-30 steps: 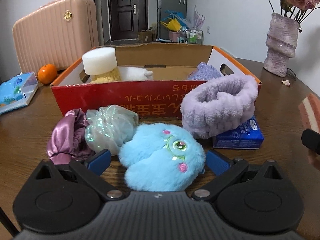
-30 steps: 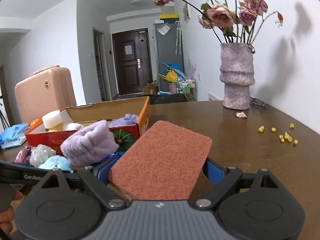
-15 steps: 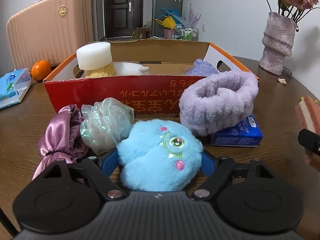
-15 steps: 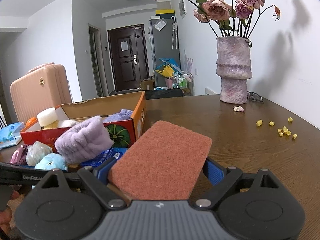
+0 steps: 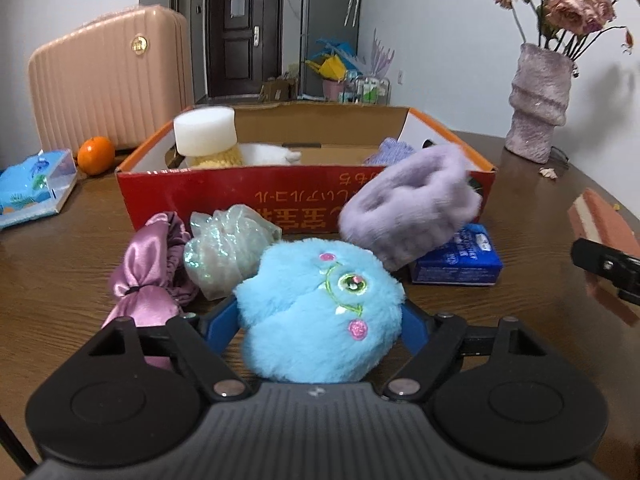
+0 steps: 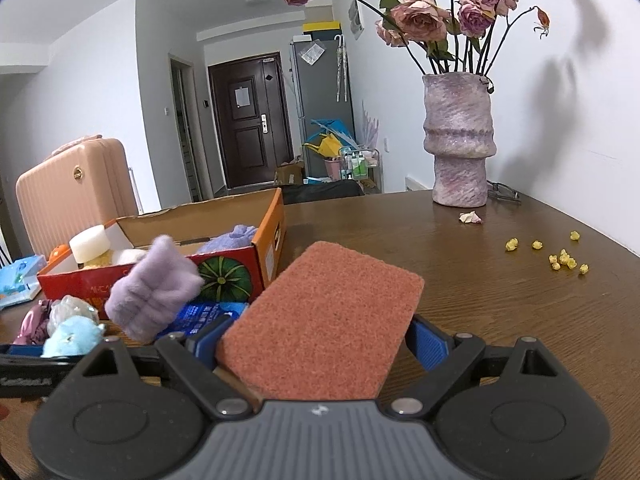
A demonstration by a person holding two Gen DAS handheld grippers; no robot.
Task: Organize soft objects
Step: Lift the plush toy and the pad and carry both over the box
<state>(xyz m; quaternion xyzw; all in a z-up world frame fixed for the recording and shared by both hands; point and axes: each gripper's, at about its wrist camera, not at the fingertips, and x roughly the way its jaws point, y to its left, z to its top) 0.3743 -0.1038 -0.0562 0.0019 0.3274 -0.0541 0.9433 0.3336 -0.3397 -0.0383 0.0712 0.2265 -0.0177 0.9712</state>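
The left gripper (image 5: 320, 316) has just closed its jaws on the fluffy blue plush (image 5: 320, 312), low centre, its underside hidden. The right gripper (image 6: 316, 340) clamps a coarse orange sponge (image 6: 324, 324). The lilac band (image 5: 408, 212) is blurred, perhaps leaning on the cardboard box (image 5: 304, 196).

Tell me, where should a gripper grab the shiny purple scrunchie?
Probably at the pinched waist of the purple scrunchie, where a band cinches the satin narrow. Come from above, fingers either side of that neck: the iridescent pouf crowds its right side and the left gripper sits close beside it.
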